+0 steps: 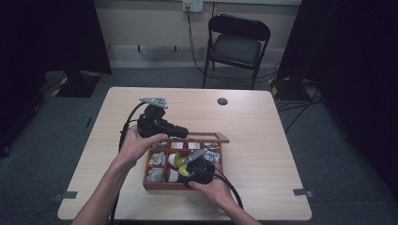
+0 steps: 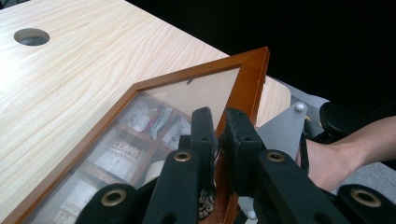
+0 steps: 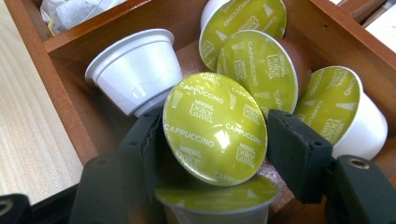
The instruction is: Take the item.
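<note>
Wooden table [image 1: 263,140], folding chair [image 1: 237,47], wall socket [image 1: 192,5]

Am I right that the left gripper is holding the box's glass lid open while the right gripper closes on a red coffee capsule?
Not quite: the coffee capsule between the right gripper jaws has a green lid, as the right gripper view shows. The left gripper does grip the glass lid.

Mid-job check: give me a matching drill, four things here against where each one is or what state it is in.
Things:
1. glass lid
2. capsule with green foil top
3. white capsule
4. folding chair

Places or states:
A. between the right gripper's jaws
B. beyond the table's far edge
C. frame clamped by the left gripper
D. on its side in the box compartment

Pairs: 1-C, 2-A, 3-D, 4-B
</note>
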The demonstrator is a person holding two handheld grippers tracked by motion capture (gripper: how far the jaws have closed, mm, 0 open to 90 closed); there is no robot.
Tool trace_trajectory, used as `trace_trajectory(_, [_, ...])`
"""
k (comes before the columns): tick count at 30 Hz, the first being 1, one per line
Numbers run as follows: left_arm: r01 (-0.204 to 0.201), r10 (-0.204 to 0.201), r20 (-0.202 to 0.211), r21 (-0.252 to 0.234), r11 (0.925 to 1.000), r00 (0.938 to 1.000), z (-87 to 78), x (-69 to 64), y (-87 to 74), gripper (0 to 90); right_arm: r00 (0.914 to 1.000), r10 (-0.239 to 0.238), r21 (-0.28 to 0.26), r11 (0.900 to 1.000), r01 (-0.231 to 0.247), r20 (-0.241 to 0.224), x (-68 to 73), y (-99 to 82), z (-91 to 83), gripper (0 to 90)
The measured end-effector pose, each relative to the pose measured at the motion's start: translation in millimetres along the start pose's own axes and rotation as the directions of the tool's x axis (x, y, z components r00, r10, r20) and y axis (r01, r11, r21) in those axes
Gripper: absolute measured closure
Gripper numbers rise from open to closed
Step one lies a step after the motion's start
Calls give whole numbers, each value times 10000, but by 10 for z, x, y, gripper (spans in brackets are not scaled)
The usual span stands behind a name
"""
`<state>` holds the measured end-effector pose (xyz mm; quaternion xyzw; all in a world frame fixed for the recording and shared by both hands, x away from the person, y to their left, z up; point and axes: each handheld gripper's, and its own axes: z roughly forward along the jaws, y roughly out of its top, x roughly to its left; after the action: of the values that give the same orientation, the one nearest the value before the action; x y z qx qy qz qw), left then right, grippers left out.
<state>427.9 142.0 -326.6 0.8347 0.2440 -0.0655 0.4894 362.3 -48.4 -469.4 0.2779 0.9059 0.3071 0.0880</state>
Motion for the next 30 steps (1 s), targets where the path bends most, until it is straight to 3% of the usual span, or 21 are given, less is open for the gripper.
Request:
trace_trajectory(5, [-12, 12, 12, 11, 10000, 10000, 0, -2, 0, 826, 9999, 97, 91, 9999, -96, -78, -8, 3, 2, 391])
trace_trajectory(9, [-13, 13, 5, 13, 10000, 10000, 1, -3, 0, 826, 9999, -131, -159, 9998, 132, 69, 5, -8, -10, 400])
trace_trajectory(30, [109, -109, 41, 78, 9999, 9999, 1, 1, 3, 827, 9999, 144, -1071, 9942, -141, 22, -7, -51, -162, 401])
